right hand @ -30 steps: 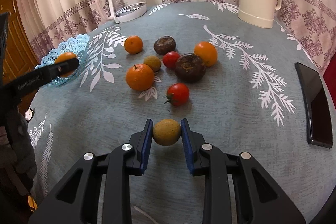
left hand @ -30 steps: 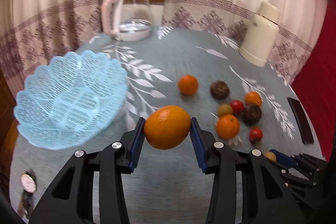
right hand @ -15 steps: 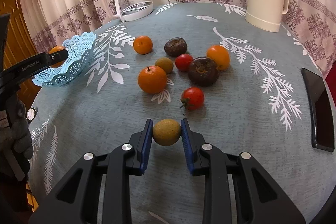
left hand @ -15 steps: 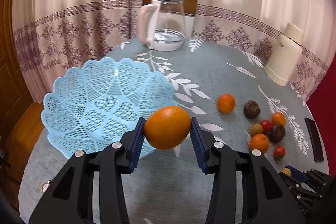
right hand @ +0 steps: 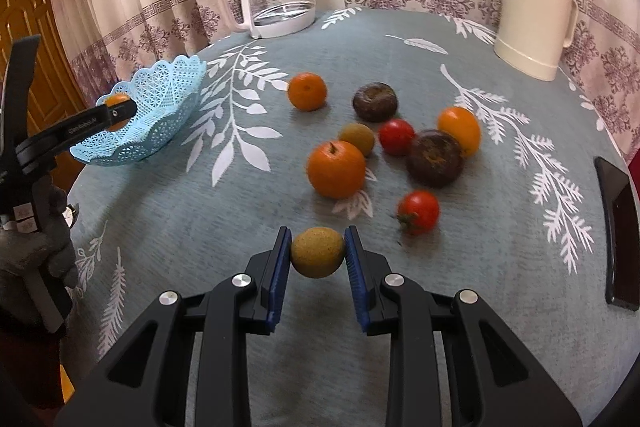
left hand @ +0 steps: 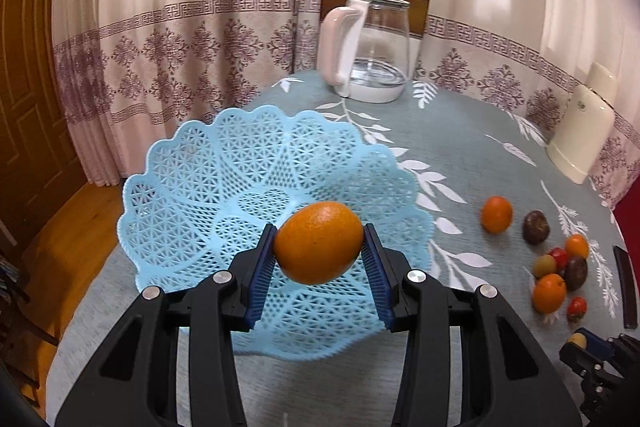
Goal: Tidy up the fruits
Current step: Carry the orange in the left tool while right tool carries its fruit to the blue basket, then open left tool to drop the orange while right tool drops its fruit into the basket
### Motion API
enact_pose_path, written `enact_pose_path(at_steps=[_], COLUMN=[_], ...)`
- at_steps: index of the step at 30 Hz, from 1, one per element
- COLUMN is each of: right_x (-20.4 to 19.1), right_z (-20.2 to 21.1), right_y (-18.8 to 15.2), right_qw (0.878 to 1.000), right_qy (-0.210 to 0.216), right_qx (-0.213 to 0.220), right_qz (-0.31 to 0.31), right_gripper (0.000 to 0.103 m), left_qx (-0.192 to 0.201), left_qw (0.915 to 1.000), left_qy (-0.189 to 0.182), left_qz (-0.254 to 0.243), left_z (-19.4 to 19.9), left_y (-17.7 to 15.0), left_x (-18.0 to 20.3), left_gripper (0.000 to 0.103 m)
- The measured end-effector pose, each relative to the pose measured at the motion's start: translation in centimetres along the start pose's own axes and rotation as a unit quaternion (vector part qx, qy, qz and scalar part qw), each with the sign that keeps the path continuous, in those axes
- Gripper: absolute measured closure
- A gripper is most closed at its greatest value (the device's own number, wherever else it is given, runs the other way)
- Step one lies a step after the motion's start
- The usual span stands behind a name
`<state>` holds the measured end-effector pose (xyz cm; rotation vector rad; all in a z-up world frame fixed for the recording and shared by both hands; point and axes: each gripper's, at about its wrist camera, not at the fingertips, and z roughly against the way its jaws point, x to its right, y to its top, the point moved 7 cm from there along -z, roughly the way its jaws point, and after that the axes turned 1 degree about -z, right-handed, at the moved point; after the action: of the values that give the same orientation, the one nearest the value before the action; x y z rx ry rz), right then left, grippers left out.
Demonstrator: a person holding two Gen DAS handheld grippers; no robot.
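While the left gripper [left hand: 319, 259] clamps a round, firm orange [left hand: 318, 242] across its middle above the pale blue plastic lattice basket [left hand: 224, 183], the right gripper [right hand: 317, 259] pinches a small, light, rough-skinned brown fruit [right hand: 317, 252] well right of that basket; both likely roll once released.

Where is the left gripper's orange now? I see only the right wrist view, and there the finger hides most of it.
Observer: In the left wrist view the orange is clamped between both pads of the left gripper, with the mesh of the blue basket behind it.
Operator: Is any fruit inside the basket already?
Observer: No, its inside shows only bare mesh.
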<state>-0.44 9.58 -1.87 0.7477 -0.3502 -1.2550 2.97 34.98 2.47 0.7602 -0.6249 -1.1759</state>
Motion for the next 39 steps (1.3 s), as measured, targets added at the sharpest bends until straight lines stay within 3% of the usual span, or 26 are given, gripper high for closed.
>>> enact_pose_path(at_steps=[11, 14, 19, 30, 39], right_x=[-4.2, -5.6, -7.8, -12.3, -14.7], right_z=[-1.2, -1.5, -1.9, -3.8, -7.1], right_y=[3.3, 4.4, 6.6, 11.0, 12.7], right_qw=[0.999, 0.998, 0.996, 0.991, 0.989], right_qy=[0.030, 0.039, 0.057, 0.092, 0.118], right_qx=[0.010, 0.016, 0.031, 0.051, 0.031], right_qz=[0.036, 0.050, 0.066, 0.085, 0.088], right_gripper=[0.075, 0.075, 0.075, 0.075, 0.075], left_qx=[-0.002, 0.007, 0.008, 0.007, 0.013], left_qw=[0.9999, 0.9998, 0.9997, 0.9995, 0.9989], left_qy=[0.017, 0.019, 0.020, 0.026, 0.040], left_qz=[0.004, 0.006, 0.009, 0.016, 0.020], left_z=[-1.2, -1.1, -1.0, -1.1, -1.1], left_y=[0.1, 0.4, 0.5, 0.6, 0.9], left_x=[-1.6, -1.8, -2.2, -3.2, -4.1], left_gripper=[0.057, 0.042, 0.035, 0.033, 0.026])
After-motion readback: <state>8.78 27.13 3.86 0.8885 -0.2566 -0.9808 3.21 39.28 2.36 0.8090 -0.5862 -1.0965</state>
